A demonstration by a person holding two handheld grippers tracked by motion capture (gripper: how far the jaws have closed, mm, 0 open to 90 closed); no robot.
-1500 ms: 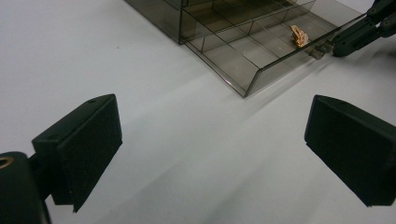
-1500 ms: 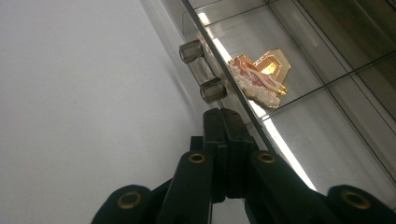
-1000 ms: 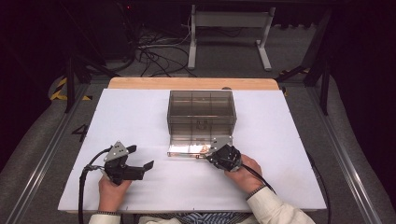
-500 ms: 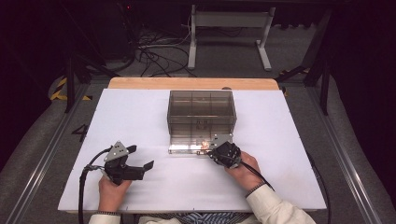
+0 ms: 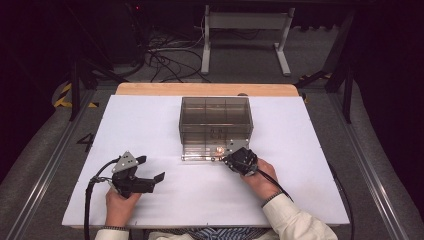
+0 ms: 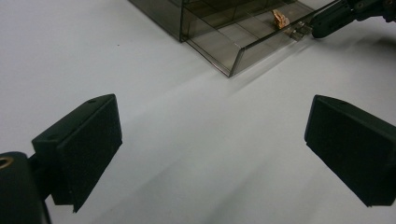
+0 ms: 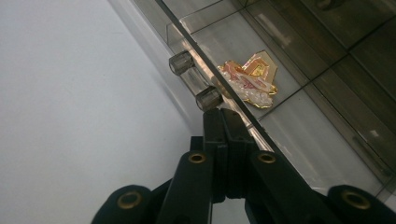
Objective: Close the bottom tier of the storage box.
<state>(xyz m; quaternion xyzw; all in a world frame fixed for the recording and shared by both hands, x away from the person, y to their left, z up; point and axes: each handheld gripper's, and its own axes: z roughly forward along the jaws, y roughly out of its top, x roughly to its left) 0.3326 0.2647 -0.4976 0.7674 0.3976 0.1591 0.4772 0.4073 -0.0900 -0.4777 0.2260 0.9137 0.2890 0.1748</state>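
A smoky clear drawer box (image 5: 215,117) stands at the table's middle, its bottom drawer (image 5: 200,156) pulled out toward me. A small gold and pink trinket (image 5: 218,149) (image 7: 250,79) (image 6: 280,18) lies in the drawer near its front wall. My right gripper (image 5: 229,160) (image 7: 220,114) is shut with nothing between its jaws. Its tips touch the drawer's clear front just beside the two handle posts (image 7: 208,99). My left gripper (image 5: 150,168) (image 6: 215,126) rests open on the bare table, well left of the box.
The white table top (image 5: 310,150) has free room on both sides of the box. A wooden strip (image 5: 150,89) runs along its far edge. Cables and a desk frame (image 5: 245,30) lie on the dark floor beyond.
The right gripper and the drawer front have crept slightly toward the box, carrying the trinket with them. The left gripper has stayed where it was.
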